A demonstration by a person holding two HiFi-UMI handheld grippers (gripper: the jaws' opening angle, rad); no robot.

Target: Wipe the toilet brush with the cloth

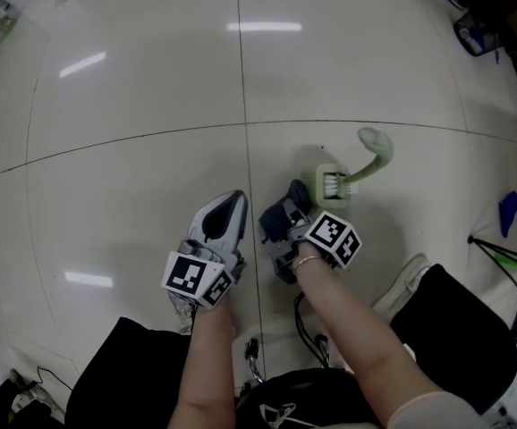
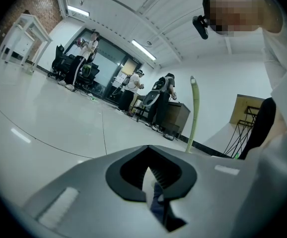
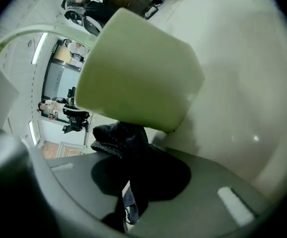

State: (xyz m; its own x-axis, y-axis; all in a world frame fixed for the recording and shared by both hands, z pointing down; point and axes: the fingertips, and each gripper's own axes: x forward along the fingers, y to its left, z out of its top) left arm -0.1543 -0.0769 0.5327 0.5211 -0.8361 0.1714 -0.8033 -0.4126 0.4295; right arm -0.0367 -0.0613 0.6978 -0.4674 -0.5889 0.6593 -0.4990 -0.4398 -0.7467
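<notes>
Nearest to you, your left gripper (image 1: 228, 207) hangs over the tiled floor (image 1: 133, 88) just left of the right one. In the left gripper view its jaws (image 2: 151, 178) stand together with nothing held; a small bluish scrap shows at their seam, and I cannot tell what it is. Just to its right, your right gripper (image 1: 287, 214) is clamped on the dark blue cloth (image 1: 279, 223). In the right gripper view, the cloth (image 3: 119, 135) bunches out of that gripper (image 3: 128, 195) and presses against the pale green body of the toilet brush (image 3: 138, 73). A little farther and to the right, the toilet brush (image 1: 348, 179) lies on the floor. Its square green head with white bristles is nearest the cloth, and its curved handle runs far and right. From the left gripper's view that handle (image 2: 194, 113) rises as a thin pale stalk beyond the jaws. By my reading, the wipe is at its start or in its early part: the cloth is in hand and touches the head end. Nothing is on the handle, and no view shows how clean any part is. The handle and the rest of the head look left to do, and your free left gripper could steady the brush.
</notes>
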